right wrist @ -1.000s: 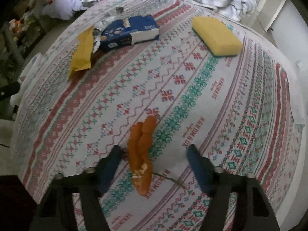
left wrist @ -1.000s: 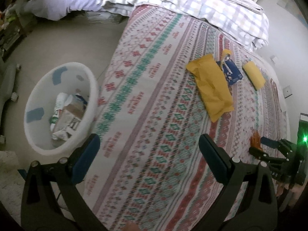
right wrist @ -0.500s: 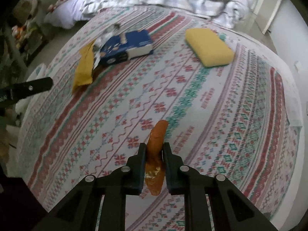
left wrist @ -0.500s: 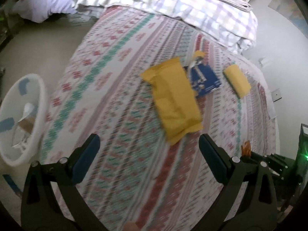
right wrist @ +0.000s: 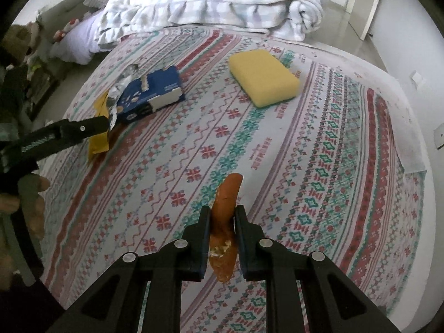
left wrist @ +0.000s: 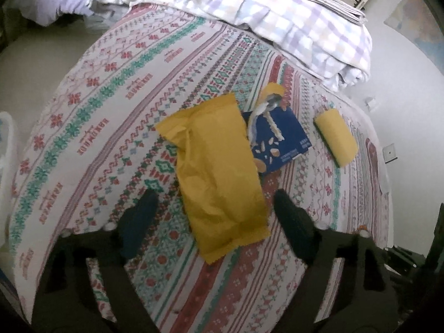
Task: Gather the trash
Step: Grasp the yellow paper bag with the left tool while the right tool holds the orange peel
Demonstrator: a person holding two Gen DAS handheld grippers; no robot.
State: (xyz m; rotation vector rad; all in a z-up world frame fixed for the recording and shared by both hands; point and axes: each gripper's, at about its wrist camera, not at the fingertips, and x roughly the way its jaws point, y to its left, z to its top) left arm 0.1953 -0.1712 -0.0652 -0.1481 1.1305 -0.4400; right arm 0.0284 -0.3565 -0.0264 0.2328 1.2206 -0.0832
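left tongs [left wrist: 213, 208]: partly open, jaws have just been closing – lower end of the yellow padded envelope [left wrist: 219, 172] sits between them, pads not on it yet
right tongs [right wrist: 221, 229]: clamped tight on an orange peel [right wrist: 224, 216], peel sticks up past the tips and hangs below them, clear of the bed [right wrist: 319, 166]
envelope: flat on the patterned bedcover, its far right edge overlaps the blue box [left wrist: 280, 138]
blue box: lies on the bed just beyond the envelope, torn silver wrapper [left wrist: 260, 111] across its near corner – in the way of a clean grab from that side
yellow sponge [left wrist: 335, 136]: on the bed right of the box, apart from it
checked duvet [left wrist: 263, 22]: bunched at the far end of the bed, well clear of the trash
white bin [left wrist: 5, 144]: only a sliver at the left edge of the left wrist view, on the floor beside the bed
right wrist view: left tongs' arm reaches in from the left, over the envelope, a hand [right wrist: 30, 202] behind it
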